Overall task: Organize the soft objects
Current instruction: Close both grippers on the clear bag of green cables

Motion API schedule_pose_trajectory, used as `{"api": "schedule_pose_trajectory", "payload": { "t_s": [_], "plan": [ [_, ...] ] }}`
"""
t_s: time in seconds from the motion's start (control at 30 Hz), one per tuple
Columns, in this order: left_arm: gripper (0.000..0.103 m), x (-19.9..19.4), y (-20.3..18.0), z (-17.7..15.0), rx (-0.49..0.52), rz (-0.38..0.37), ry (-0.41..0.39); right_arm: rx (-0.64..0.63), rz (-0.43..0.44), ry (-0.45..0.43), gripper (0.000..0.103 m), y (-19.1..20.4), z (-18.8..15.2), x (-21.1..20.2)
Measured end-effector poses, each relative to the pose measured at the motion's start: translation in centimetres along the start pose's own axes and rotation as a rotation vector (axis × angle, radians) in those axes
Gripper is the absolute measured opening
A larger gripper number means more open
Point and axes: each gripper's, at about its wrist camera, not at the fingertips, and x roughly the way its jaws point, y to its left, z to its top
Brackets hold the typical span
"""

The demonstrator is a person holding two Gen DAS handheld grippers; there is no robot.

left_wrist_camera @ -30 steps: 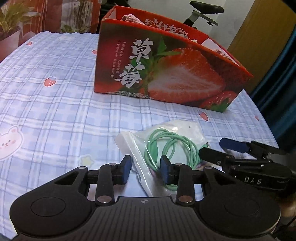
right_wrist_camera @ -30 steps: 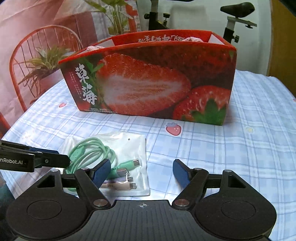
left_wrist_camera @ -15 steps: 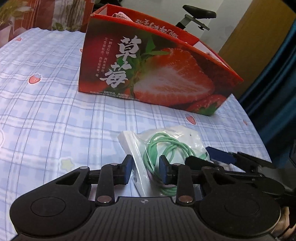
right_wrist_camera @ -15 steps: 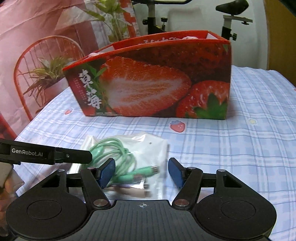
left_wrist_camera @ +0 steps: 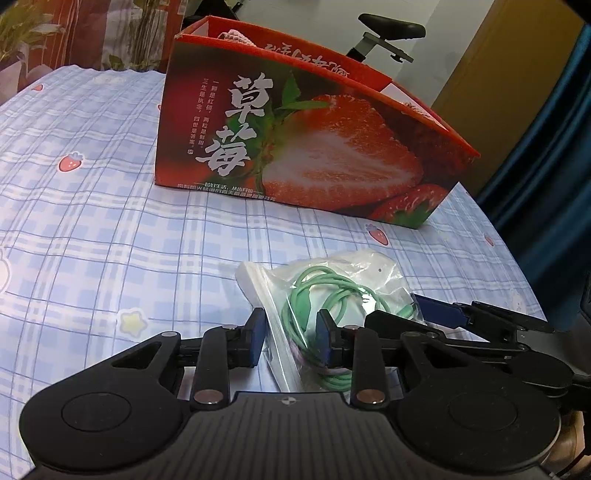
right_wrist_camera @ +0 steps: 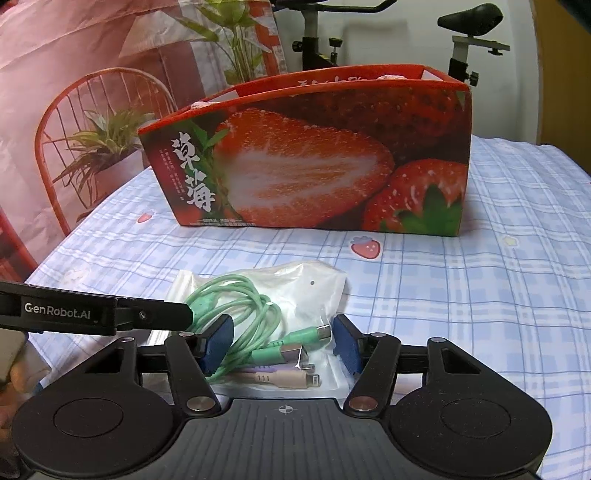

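Observation:
A clear plastic bag (left_wrist_camera: 343, 284) (right_wrist_camera: 295, 291) holding a coiled green cable lies on the blue checked tablecloth, in front of a red strawberry box (left_wrist_camera: 306, 147) (right_wrist_camera: 317, 158). My left gripper (left_wrist_camera: 290, 341) is open, its pads on either side of the bag's near edge. My right gripper (right_wrist_camera: 282, 345) is open around the bag's connector end. Each gripper shows in the other's view: the right one (left_wrist_camera: 424, 317) at the bag's right side, the left one (right_wrist_camera: 177, 314) at its left side. Whether any pad touches the bag is unclear.
Pink soft things peek over the box's rim (left_wrist_camera: 236, 37). A red wire chair with a potted plant (right_wrist_camera: 103, 147) stands beyond the table's left edge. An exercise bike (right_wrist_camera: 469, 33) is behind the box. The table's right edge (left_wrist_camera: 517, 266) is close to the bag.
Both grippers have moved forward onto the bag and narrowed around it. The bag has crumpled and lifted slightly at its far end.

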Motion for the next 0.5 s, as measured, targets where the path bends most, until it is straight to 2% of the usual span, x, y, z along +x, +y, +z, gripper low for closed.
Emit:
{"api": "schedule_pose_trajectory", "payload": {
  "t_s": [0.3, 0.5],
  "plan": [
    [0.030, -0.37, 0.02, 0.16, 0.008, -0.018, -0.006, 0.024, 0.018, -0.017, 0.050, -0.03, -0.17, -0.33],
    [0.028, -0.30, 0.14, 0.06, 0.026, -0.004, -0.005, 0.012, 0.011, -0.023, 0.048, 0.22, -0.13, -0.59]
  ]
}}
